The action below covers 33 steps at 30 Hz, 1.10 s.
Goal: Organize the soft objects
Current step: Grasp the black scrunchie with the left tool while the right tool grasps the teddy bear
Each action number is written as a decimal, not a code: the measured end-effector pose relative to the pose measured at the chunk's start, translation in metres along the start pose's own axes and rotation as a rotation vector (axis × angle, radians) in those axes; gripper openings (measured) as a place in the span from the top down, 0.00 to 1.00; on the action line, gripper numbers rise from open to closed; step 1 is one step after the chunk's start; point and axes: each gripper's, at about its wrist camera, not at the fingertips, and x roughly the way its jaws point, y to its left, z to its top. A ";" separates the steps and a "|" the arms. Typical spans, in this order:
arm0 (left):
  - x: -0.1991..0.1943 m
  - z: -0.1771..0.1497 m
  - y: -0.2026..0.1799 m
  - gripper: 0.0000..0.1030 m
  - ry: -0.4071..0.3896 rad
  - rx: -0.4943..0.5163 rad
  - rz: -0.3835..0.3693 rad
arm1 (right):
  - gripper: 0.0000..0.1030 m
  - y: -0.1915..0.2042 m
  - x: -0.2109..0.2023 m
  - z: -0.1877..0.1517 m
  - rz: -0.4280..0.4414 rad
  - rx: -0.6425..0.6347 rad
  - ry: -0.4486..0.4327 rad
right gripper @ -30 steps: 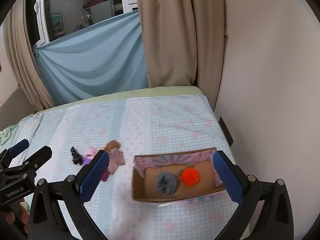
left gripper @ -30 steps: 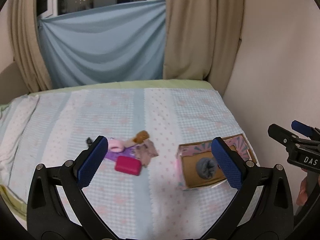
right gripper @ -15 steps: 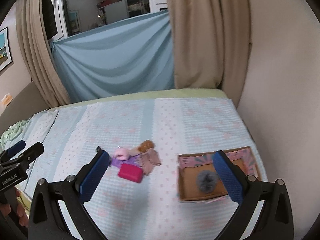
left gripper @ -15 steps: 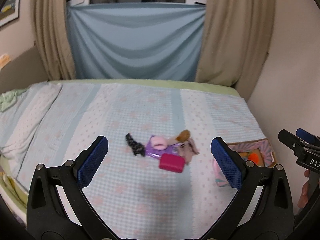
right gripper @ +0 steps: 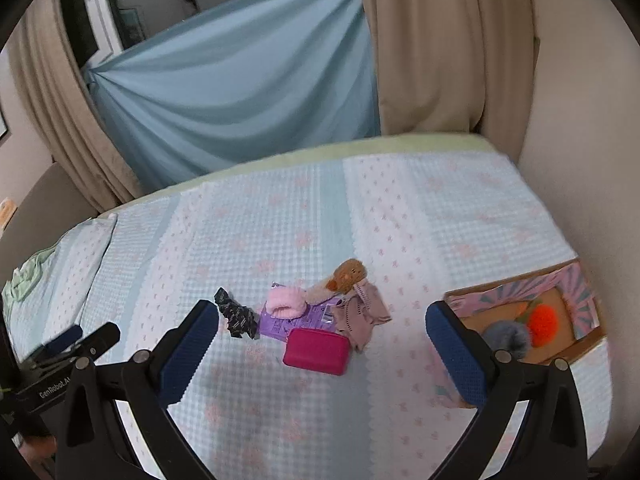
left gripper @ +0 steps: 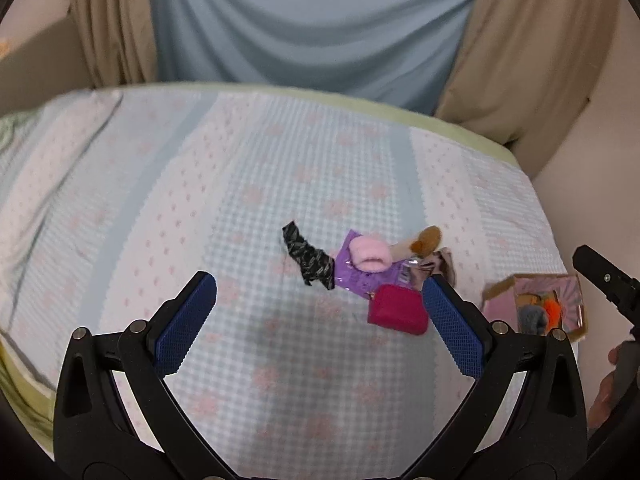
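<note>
A small heap of soft things lies mid-bed: a magenta pouch (left gripper: pixel 397 314) (right gripper: pixel 317 350), a pink fluffy band (left gripper: pixel 370 255) (right gripper: pixel 285 301) on a purple packet (left gripper: pixel 362 278) (right gripper: pixel 294 320), a black patterned scrunchie (left gripper: pixel 306 255) (right gripper: pixel 236 316), a brown plush toy (left gripper: pixel 426 238) (right gripper: pixel 347 274) and a mauve cloth (right gripper: pixel 362 314). A cardboard box (left gripper: pixel 560 282) (right gripper: pixel 586 344) at the right holds a grey pom-pom (right gripper: pixel 508 338) and an orange one (right gripper: pixel 542 324). My left gripper (left gripper: pixel 318 320) is open and empty above the bed, short of the heap. My right gripper (right gripper: pixel 320 348) is open and empty, framing the pouch.
The bed (left gripper: pixel 200 184) (right gripper: pixel 420 216) has a pale blue dotted cover. A wall (right gripper: pixel 592 120) runs along its right side, next to the box. Beige curtains (right gripper: pixel 424 48) and a blue sheet (left gripper: pixel 312 20) hang behind. A green cloth (right gripper: pixel 24 280) lies at the far left.
Both views have swung left and closer to the heap. The box has slid to the right edge of each view. Both grippers stay open.
</note>
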 end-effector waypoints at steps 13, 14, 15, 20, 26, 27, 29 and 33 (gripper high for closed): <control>0.164 0.020 0.039 0.02 0.109 -0.180 0.023 | 0.00 -0.024 0.159 0.022 -0.020 0.086 0.096; 0.176 0.021 0.042 0.02 0.110 -0.190 0.026 | 0.00 -0.026 0.175 0.023 -0.016 0.086 0.106; 0.187 0.022 0.044 0.02 0.114 -0.198 0.028 | 0.00 -0.027 0.186 0.024 -0.015 0.085 0.114; 0.249 0.018 0.055 0.10 0.153 -0.232 0.043 | 0.00 -0.035 0.242 0.021 0.000 0.093 0.161; 0.303 0.006 0.062 0.21 0.223 -0.271 0.045 | 0.01 -0.045 0.295 0.009 -0.007 0.115 0.227; 0.310 0.003 0.061 0.22 0.237 -0.275 0.041 | 0.05 -0.047 0.303 0.007 -0.004 0.120 0.236; 0.322 -0.002 0.059 0.26 0.264 -0.270 0.038 | 0.09 -0.048 0.316 0.004 -0.003 0.119 0.259; 0.339 -0.010 0.056 0.35 0.291 -0.260 0.046 | 0.24 -0.046 0.339 -0.002 0.004 0.119 0.306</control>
